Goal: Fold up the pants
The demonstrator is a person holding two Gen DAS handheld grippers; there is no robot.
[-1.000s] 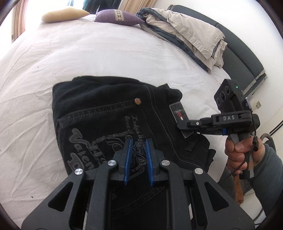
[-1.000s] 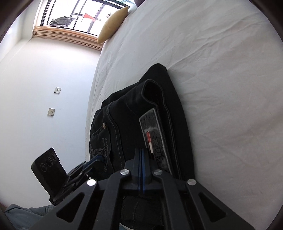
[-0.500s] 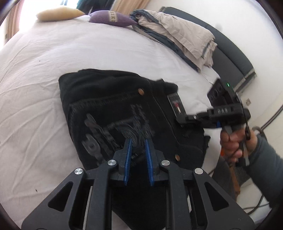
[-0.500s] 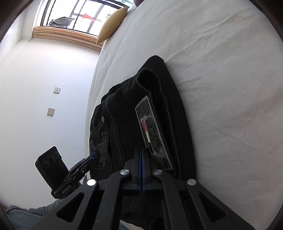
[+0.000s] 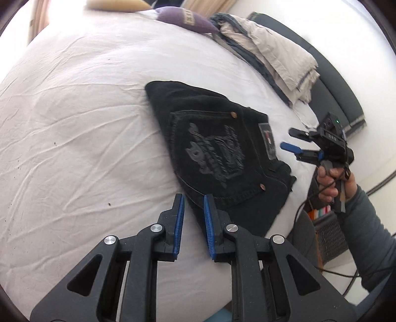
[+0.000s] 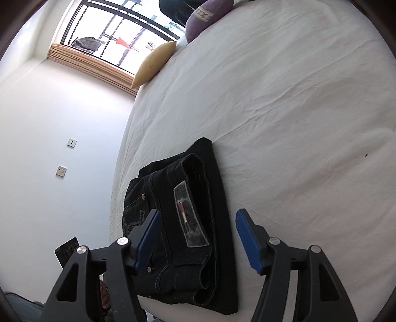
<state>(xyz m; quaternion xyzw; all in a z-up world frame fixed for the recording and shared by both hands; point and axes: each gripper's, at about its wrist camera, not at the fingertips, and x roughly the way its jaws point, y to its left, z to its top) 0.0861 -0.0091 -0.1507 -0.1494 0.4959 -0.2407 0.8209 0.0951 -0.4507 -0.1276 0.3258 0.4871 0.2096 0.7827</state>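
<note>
The black jeans (image 5: 217, 146) lie folded into a compact rectangle on the white bed (image 5: 74, 128), back pocket embroidery and waist patch facing up. In the right wrist view the folded jeans (image 6: 188, 223) sit near the bed's near edge. My left gripper (image 5: 193, 225) is open and empty, hovering just short of the jeans' near corner. My right gripper (image 6: 198, 237) is open wide and empty, above the waistband end; it also shows in the left wrist view (image 5: 292, 140), off the jeans' right side.
A pile of beige and blue-grey clothes (image 5: 269, 57) lies at the far right of the bed. A purple pillow (image 5: 185, 18) and a yellow pillow (image 6: 154, 63) rest at the head. A dark headboard (image 5: 334, 91) borders the right. A wall with switches (image 6: 65, 157) stands left.
The right gripper opened and let go of the waistband, then drew back. The left gripper pulled back off the jeans toward their near corner. The jeans now lie flat.
</note>
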